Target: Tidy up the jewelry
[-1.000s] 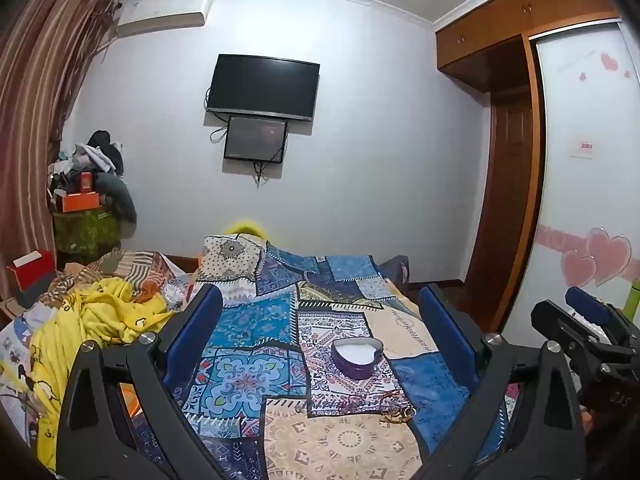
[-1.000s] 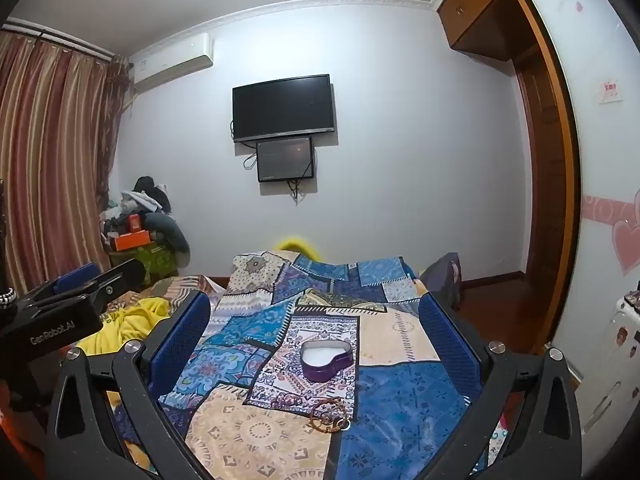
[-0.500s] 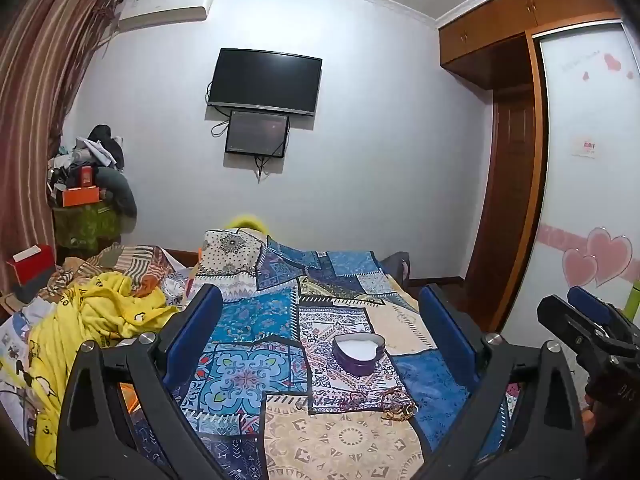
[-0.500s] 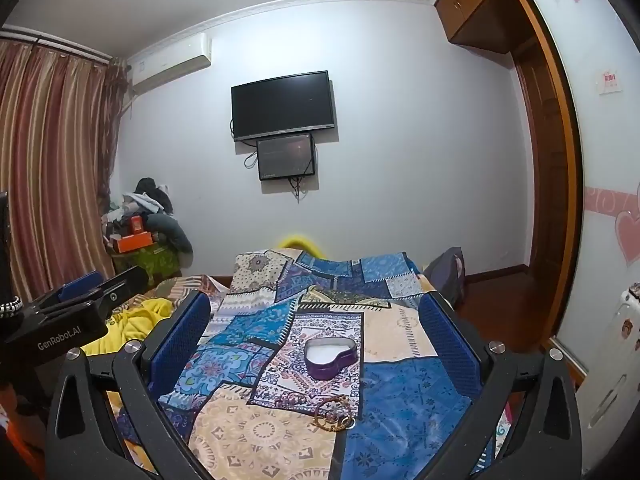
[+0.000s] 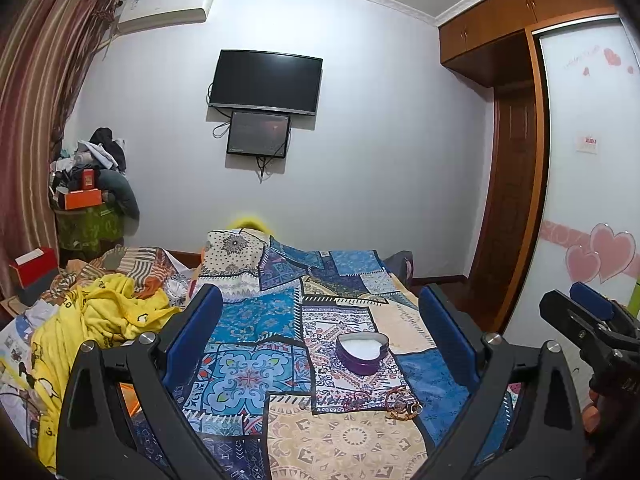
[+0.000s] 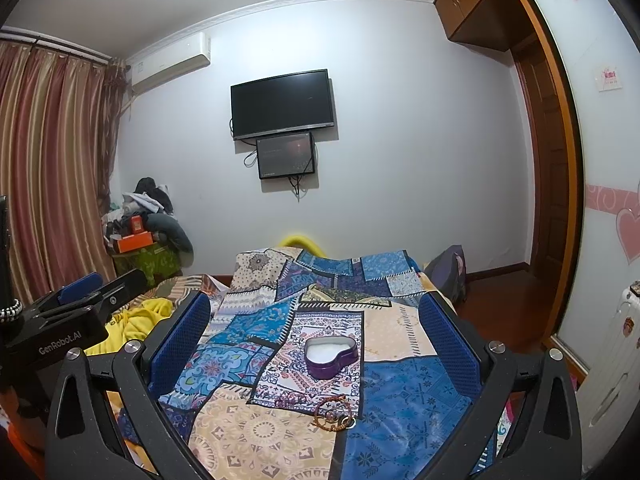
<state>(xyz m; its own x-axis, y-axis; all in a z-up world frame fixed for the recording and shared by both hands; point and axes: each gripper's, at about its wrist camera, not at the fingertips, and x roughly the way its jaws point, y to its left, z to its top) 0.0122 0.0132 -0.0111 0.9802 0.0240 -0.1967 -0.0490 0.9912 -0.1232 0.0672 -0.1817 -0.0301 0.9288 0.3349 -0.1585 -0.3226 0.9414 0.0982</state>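
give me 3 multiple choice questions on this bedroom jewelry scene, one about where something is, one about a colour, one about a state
1. Where do the bracelets lie relative to the heart-shaped box?
A. inside it
B. on the bedspread, nearer the camera than it
C. on the yellow blanket

2. What colour is the box's outer wall?
A. purple
B. red
C. green

3. How is the right gripper?
A. shut on a bracelet
B. shut on the box
C. open, holding nothing

Answers:
1 B: the bracelets rest on the patchwork bedspread in front of the box, apart from it.
2 A: the wall is purple, the inside white.
3 C: its blue fingers stand wide apart above the bed, as do the left gripper's.
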